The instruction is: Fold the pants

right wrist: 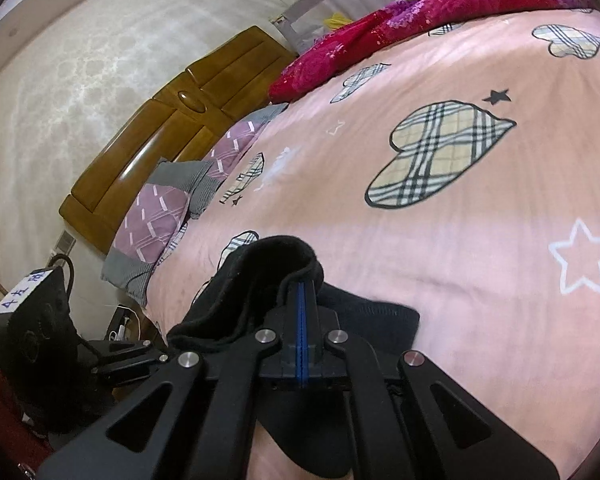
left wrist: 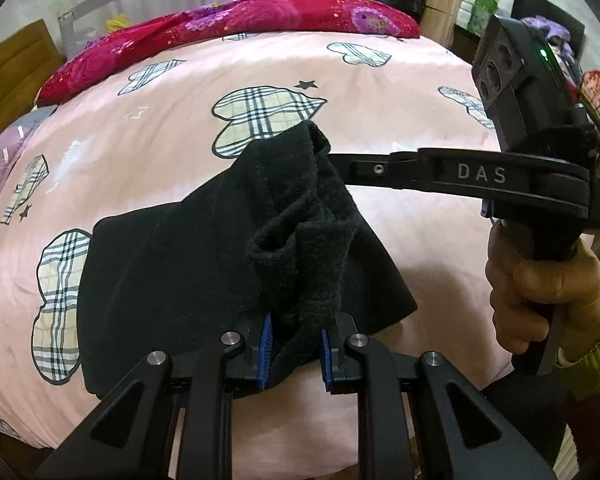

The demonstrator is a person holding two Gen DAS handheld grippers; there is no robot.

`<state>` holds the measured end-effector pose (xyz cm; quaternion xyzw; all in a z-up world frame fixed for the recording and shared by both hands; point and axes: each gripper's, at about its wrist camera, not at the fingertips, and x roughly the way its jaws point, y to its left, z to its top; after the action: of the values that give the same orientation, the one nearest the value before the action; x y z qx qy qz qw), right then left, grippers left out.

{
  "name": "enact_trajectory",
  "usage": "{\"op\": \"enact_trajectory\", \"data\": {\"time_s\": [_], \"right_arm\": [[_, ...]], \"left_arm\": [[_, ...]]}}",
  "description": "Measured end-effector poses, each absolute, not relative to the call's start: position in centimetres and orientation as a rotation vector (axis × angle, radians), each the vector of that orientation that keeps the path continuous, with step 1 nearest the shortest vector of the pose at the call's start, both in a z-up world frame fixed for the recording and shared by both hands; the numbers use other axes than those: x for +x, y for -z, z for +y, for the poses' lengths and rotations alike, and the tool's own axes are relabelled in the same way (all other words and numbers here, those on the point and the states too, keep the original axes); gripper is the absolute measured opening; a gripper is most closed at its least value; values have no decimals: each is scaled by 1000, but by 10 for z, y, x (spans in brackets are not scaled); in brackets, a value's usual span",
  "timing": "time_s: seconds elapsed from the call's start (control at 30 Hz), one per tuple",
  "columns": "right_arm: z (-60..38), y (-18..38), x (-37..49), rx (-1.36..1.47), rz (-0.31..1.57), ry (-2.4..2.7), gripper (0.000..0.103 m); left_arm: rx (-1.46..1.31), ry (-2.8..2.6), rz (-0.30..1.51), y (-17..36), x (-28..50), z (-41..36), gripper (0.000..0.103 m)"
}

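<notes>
The black pants are lying bunched up on the pink bedspread. The left gripper has its blue pads clamped on a fold at the near edge, and over to the right the right gripper is pinched shut on the hem, lifting it.

Left tool: jaws partly apart, black cloth pinched between blue pads. Right tool: jaws closed on cloth edge, right hand gripping handle.
</notes>
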<state>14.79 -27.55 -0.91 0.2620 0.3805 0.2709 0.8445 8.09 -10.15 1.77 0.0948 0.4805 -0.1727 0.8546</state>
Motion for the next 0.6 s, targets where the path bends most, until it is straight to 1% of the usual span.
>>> {"op": "enact_trajectory", "data": {"time_s": [0.1,0.17,0.2,0.23,0.3,0.37,0.4,0.43,0.47,0.53,0.6], "right_arm": [[-279,12,143,579,809,-551,1],[-282,14,140,606,828,-523,1],[-284,15,139,622,843,-507,1],[-285,16,138,630,851,-496,1],[-286,15,134,631,869,-458,3],[-285,13,131,628,877,-436,4],[-285,12,129,634,878,-434,8],[-285,11,127,637,878,-430,22],[-284,9,125,639,878,-417,51],[-286,4,119,641,856,-379,78],[-287,-2,113,647,820,-357,78]], "left_arm": [[235,368,1013,-11,78,-109,22],[225,391,1023,-9,77,-109,31],[221,398,1024,-9,75,-108,33],[212,411,1028,-10,74,-106,38],[182,454,1037,-13,70,-101,39],[175,477,1027,-19,64,-95,44],[174,484,1022,-22,62,-93,46],[172,488,1018,-24,59,-90,48],[166,490,1011,-28,56,-83,49],[148,482,999,-35,53,-71,49],[119,460,990,-41,53,-57,51]]}}
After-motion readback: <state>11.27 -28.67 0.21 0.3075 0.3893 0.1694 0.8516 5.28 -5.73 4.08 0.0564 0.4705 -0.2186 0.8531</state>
